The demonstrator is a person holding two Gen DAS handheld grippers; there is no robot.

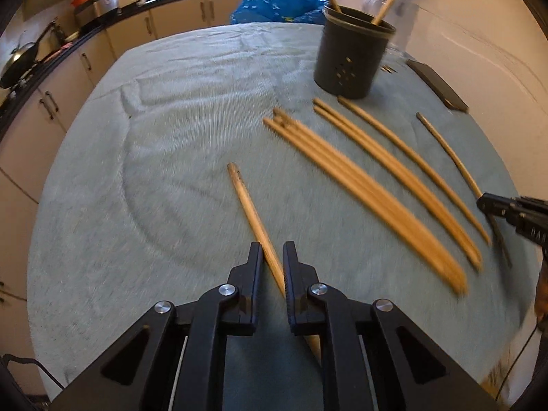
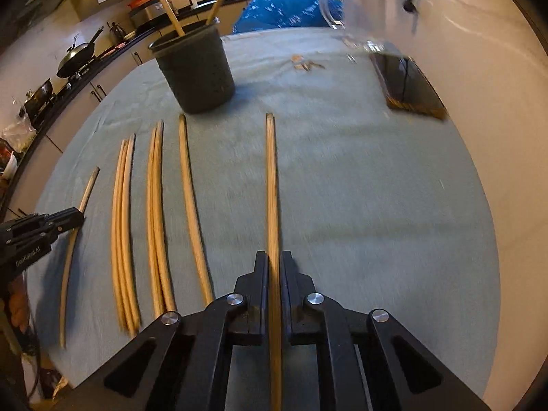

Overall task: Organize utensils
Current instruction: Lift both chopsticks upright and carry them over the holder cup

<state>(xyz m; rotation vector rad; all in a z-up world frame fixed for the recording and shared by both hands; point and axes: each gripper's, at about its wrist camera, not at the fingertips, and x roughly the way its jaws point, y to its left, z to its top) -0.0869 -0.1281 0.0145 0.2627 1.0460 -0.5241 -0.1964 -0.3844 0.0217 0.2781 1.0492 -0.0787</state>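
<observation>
My left gripper (image 1: 273,255) is shut on a wooden chopstick (image 1: 247,202) that points away to the upper left over the blue-grey tablecloth (image 1: 154,171). My right gripper (image 2: 274,260) is shut on another wooden chopstick (image 2: 271,185) that runs straight ahead. Several more chopsticks (image 1: 359,185) lie side by side on the cloth; in the right wrist view they lie left of my fingers (image 2: 157,222). A dark utensil holder (image 1: 352,58) with two chopsticks in it stands at the far side, and shows in the right wrist view (image 2: 197,72). Each gripper appears at the other view's edge (image 1: 507,212) (image 2: 44,227).
A dark flat phone-like slab (image 2: 407,85) lies at the far right of the table, with a clear glass jug (image 2: 363,7) behind it. A blue bag (image 1: 277,0) sits beyond the table. Kitchen counters with a wok (image 2: 78,56) run along the left.
</observation>
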